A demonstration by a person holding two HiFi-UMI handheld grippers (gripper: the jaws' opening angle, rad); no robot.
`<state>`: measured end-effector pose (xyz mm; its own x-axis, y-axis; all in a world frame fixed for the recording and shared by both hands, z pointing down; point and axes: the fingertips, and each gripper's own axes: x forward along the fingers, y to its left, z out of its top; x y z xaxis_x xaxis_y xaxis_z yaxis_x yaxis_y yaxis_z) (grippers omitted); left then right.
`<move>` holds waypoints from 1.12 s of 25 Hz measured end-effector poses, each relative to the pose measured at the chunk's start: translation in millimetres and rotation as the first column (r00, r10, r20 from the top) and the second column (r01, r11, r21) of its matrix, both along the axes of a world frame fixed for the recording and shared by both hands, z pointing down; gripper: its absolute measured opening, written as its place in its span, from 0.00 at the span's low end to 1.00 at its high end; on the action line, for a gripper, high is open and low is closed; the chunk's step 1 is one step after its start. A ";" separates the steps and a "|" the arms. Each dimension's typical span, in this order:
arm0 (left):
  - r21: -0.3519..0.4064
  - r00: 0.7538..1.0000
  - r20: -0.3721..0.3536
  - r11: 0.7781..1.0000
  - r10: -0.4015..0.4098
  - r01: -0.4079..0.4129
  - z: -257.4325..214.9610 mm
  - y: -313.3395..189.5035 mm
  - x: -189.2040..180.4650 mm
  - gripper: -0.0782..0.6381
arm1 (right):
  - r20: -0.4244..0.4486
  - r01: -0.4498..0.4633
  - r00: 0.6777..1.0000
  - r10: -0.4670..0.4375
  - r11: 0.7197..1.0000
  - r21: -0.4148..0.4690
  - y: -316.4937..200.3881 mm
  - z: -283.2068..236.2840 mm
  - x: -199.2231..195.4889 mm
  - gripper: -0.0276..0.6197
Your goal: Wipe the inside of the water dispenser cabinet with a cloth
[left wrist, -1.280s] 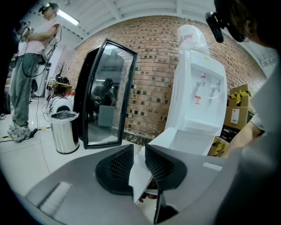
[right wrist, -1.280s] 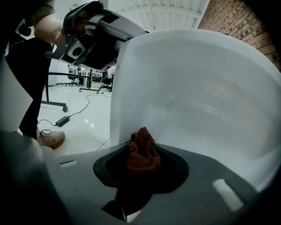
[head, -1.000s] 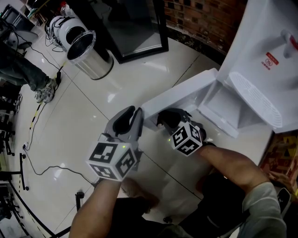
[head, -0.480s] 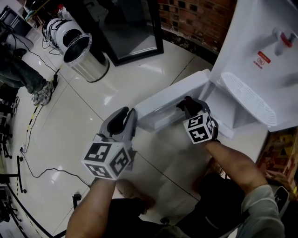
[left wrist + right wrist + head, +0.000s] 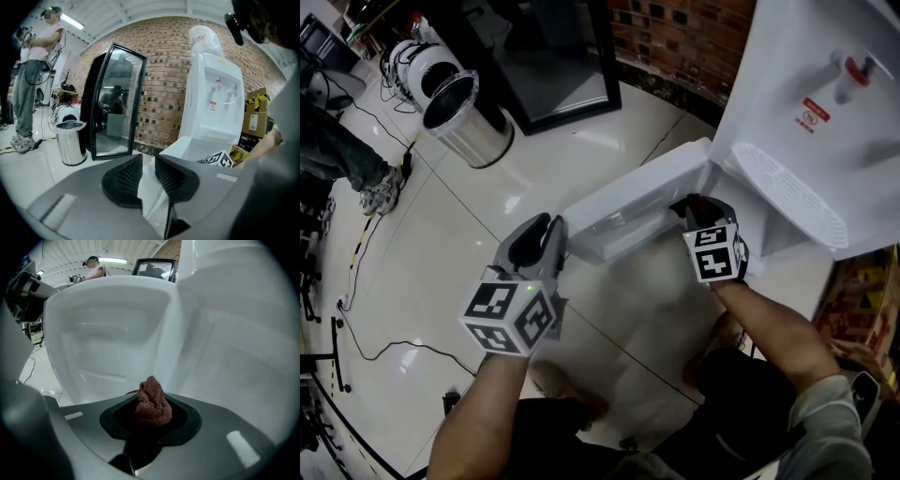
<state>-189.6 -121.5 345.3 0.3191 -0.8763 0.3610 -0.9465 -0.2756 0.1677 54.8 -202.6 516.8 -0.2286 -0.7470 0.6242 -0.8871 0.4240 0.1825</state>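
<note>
The white water dispenser stands at the upper right, its low cabinet door swung open to the left. My left gripper is at the door's free end. In the left gripper view its jaws are shut on the door's white edge. My right gripper is at the cabinet opening beside the hinge side. It is shut on a bunched reddish-brown cloth, which points at the door's inner face and the cabinet's white wall. The cabinet's inside is mostly hidden in the head view.
A steel waste bin and a black-framed glass door stand on the glossy tiled floor at the upper left, before a brick wall. Cables trail at the left. A person stands far left; cardboard boxes sit right of the dispenser.
My right gripper has moved with the cloth from the door's free end along the door to the cabinet opening, turning as it went. The left gripper has kept its hold on the door.
</note>
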 end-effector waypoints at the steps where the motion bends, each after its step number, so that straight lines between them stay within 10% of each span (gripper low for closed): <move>1: 0.000 1.000 0.000 1.000 0.000 0.000 0.1 0.1 -0.1 0.19 | -0.005 -0.024 1.000 0.024 1.000 -0.006 -1.5 1.2 6.3 0.24; 5: 0.003 1.000 0.000 1.000 -0.001 0.001 0.0 0.0 -1.1 0.19 | 0.005 0.012 1.000 -0.012 1.000 0.013 -0.8 -2.6 6.7 0.24; 8: 0.003 1.000 -0.002 1.000 0.001 -0.001 0.4 -0.3 -0.4 0.19 | 0.093 0.276 0.956 -0.279 0.960 0.048 33.7 -3.8 -47.0 0.24; 13: 0.006 1.000 -0.004 1.000 -0.003 0.003 -1.1 -1.2 -1.7 0.19 | 0.165 0.719 0.669 -0.724 0.688 0.101 126.3 -10.5 -163.7 0.23; 17: 0.000 1.000 -0.010 1.000 -0.006 0.006 -1.6 -0.6 -1.8 0.19 | 0.103 0.854 0.499 -0.860 0.508 0.110 165.8 -5.1 -220.1 0.24; 24: -0.002 1.000 -0.027 1.000 -0.007 0.007 -2.5 -5.6 -3.0 0.19 | 0.045 0.830 0.550 -0.834 0.552 0.080 140.7 21.1 -237.9 0.23; 28: -0.009 0.999 -0.044 1.000 -0.016 0.015 -3.1 -9.8 -7.3 0.19 | 0.045 0.779 0.623 -0.781 0.624 0.058 123.6 34.4 -222.8 0.23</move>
<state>-196.9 -131.3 342.2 0.3213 -0.8781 0.3546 -0.9424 -0.2595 0.2112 -167.9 -79.0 551.3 -0.7700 -0.2888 0.5690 -0.2357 0.9574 0.1670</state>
